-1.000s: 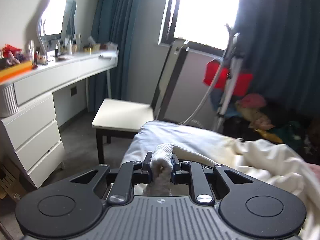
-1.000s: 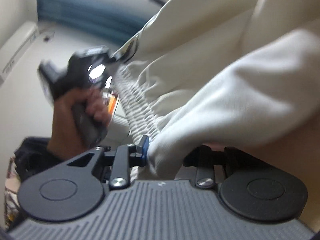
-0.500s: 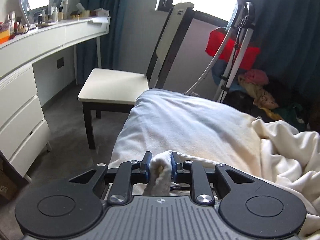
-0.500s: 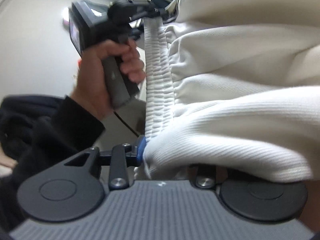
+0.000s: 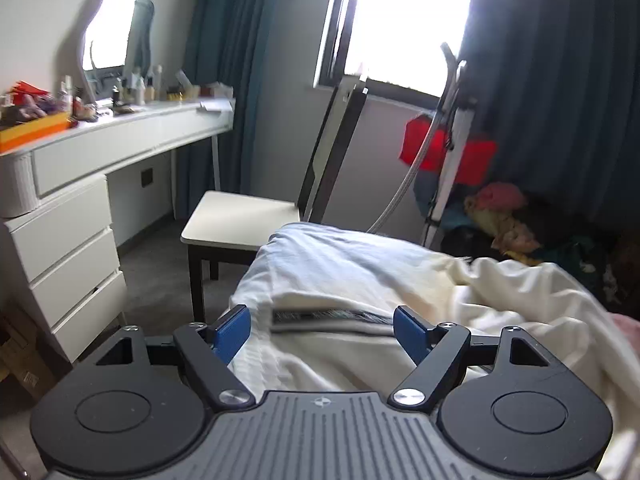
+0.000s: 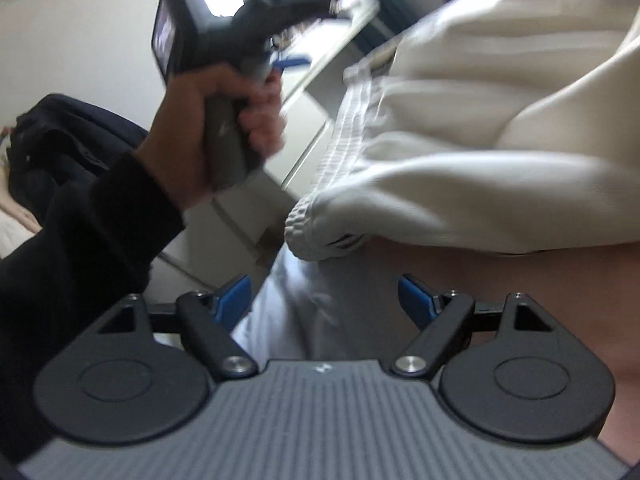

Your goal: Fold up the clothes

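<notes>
A cream-white garment [image 5: 420,304] with a ribbed hem lies bunched on the bed, its inner label band [image 5: 332,315] showing. My left gripper [image 5: 322,330] hovers just above it, jaws opening wide, blue pads clear of the cloth. In the right wrist view the same garment [image 6: 460,152] fills the upper right, its ribbed cuff [image 6: 316,236] drooping free ahead of my right gripper [image 6: 322,298], whose jaws are opening with nothing pinched between them. A hand in a dark sleeve holds the left gripper [image 6: 294,62] at upper left of that view.
A pale blue-white duvet [image 5: 340,256] covers the bed. A white chair [image 5: 240,220] stands past the bed's end, a white dresser with drawers [image 5: 68,248] at left. A stand with red bag [image 5: 444,148] and piled clothes [image 5: 504,216] sit by dark curtains.
Both grippers let go of the garment's ribbed hem and their jaws spread wide. The cloth dropped onto the bed, and the right wrist rolled.
</notes>
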`<state>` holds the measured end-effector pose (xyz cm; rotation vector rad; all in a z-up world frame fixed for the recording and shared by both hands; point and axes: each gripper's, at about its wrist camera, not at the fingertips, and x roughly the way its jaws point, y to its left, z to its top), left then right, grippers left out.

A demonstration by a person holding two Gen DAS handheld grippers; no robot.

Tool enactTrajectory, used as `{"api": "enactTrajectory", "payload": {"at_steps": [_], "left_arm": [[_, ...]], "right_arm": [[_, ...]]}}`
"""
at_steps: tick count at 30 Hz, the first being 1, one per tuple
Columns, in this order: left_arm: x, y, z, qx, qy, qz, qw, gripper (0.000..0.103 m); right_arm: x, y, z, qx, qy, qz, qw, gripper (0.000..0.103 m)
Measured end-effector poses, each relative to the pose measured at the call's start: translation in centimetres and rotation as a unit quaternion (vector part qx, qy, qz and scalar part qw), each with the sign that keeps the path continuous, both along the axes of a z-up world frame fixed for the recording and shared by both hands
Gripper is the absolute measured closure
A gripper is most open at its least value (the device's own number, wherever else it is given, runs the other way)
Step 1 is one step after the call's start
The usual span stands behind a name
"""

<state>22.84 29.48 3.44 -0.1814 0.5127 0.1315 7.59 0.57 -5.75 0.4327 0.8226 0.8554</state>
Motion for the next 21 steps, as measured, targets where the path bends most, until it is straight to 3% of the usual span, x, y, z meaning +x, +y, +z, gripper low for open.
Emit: {"api": "enactTrajectory", "payload": {"at_steps": [7,11,13,16,21], "left_arm": [[-11.1,-9.1,1.3,-0.025,-0.039,-0.019,0.9987,0.017],[-15.2,-13.9,0.3,-0.053,-0.027,-0.050,0.9970,0.017],[-16.8,-15.6,0.3,-0.056,-0.026,-0.059,0.9963,0.017],[-17.7,-17.1,0.2,-0.050,-0.026,-0.060,0.9966,0.017],[-17.7,-16.3,-1.1,-0.055,-0.035,-0.091,0.9937,0.017]], "right_arm": [[-6.3,-9.4,4.2,-0.045,-0.112,-0.097,0.988,0.021],[-6.1,-14.9,4.9,-0.045,-0.127,-0.186,0.973,0.021],[-4.6,-17.5,5.5,-0.040,-0.114,-0.238,0.964,0.019],[-1.0,-19.9,7.4,-0.036,-0.114,-0.259,0.958,0.019],[7.6,-18.4,10.5,-0.050,-0.121,-0.199,0.971,0.019]]}}
